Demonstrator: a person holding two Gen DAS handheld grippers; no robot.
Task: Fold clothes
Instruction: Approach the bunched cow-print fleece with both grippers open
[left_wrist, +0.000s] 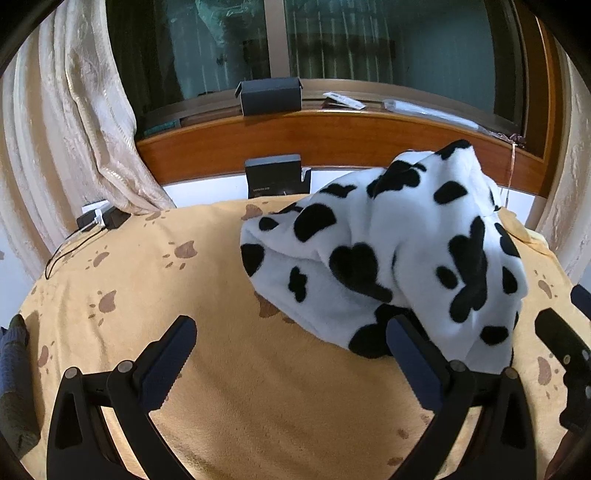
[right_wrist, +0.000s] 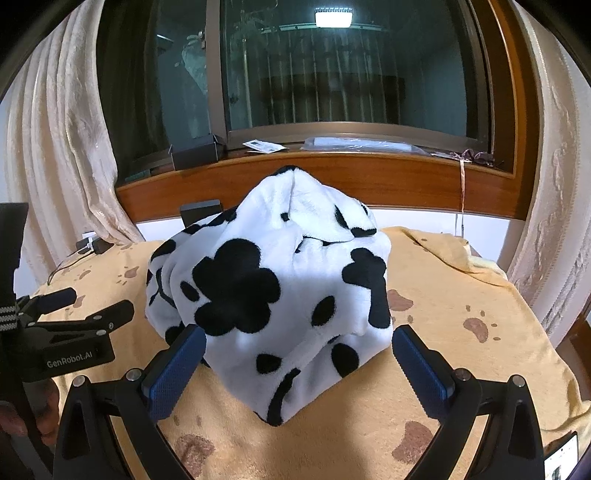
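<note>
We had the cow-print fleece garment (right_wrist: 280, 295) heaped in a crumpled mound on the yellow paw-print blanket (right_wrist: 461, 332), and we take it as our landmark. Our right gripper (right_wrist: 299, 354) hovered at the near edge of the mound, jaws released and spread wide, one blue pad at either side of its lowest fold and gripping nothing. Our left gripper (left_wrist: 291, 347) stood to the left of the mound, jaws likewise released and empty, its right finger (left_wrist: 413, 350) right up against the drooping hem; whether it touched, we could not tell.

As we judged it, folding had not begun: no sleeve, collar or straight edge lay flat. To do this step well, we thought, each gripper should pinch a single layer at an outer edge, not a bunched handful, then lift and draw apart so the mound opened out over the blanket. Closing on several layers would likely drag the whole lump.

The garment was thick, plush and pillowy, white with irregular black blotches, its folds rounded rather than creased; such pile would probably compress under the pads and hold well. The blanket looked soft and short-napped, tan prints scattered over it. Beyond the mound ran a glossy wooden window sill (right_wrist: 332, 173) with a dark box (right_wrist: 195, 153) on it, and cream curtains (right_wrist: 59, 147) hung to either side.
</note>
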